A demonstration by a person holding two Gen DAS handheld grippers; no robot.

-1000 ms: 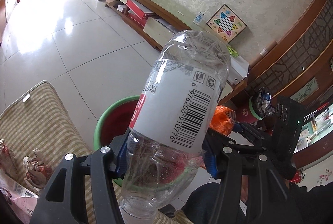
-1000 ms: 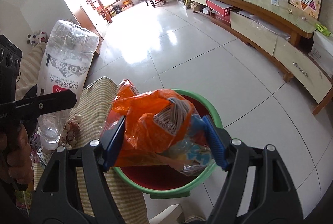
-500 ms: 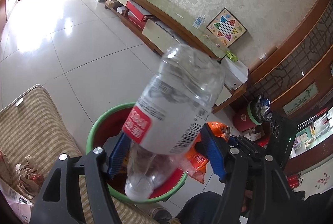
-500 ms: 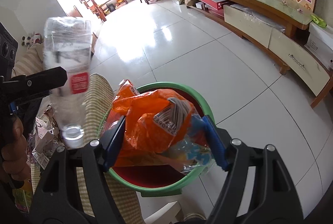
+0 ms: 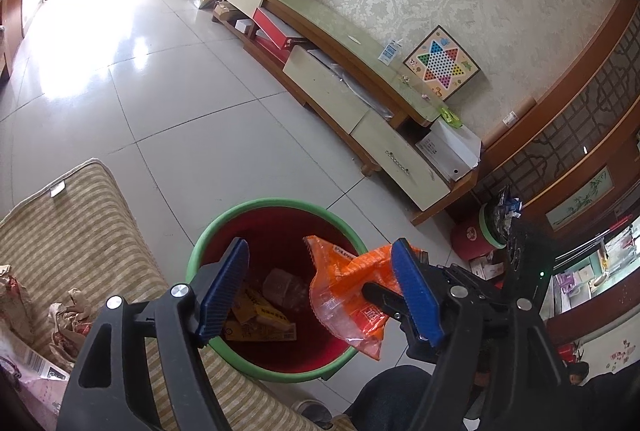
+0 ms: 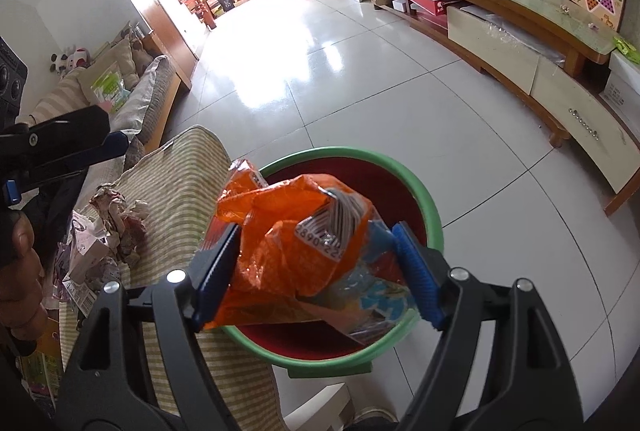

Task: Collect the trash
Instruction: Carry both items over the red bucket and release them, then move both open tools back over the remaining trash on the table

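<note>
- The left tongs (image 5: 320,287) are spread wide with nothing between the blue pads (image 5: 222,295); they hang over the bin (image 5: 224,227), which has a green rim and a red inside.
- The right tongs (image 6: 316,275) are clamped on a crumpled orange wrapper (image 6: 288,243), one pad pressing each side. The wrapper has a barcode patch on top and a clear and blue part lower down.
- From the right wrist view the wrapper is held above the bin (image 6: 416,187), over its near side. From the left wrist view the same wrapper (image 5: 344,279) hangs over the bin's right half, with the right tongs (image 5: 384,301) gripping it from the right.
- Inside the bin lie a yellow box (image 5: 260,319) and a clear crumpled item (image 5: 286,289) that looks like a plastic bottle, though I cannot tell for sure.
- The bin stands on the tiled floor (image 5: 200,103), touching the edge of a striped cushion (image 5: 80,231).
- More trash sits on the cushion: crumpled paper (image 6: 120,219) and printed packets (image 6: 86,263) near the person's left hand (image 6: 20,271).
- A long low cabinet (image 5: 340,79) runs along the wall, with a checkers board (image 5: 442,67) leaning on it.
</note>
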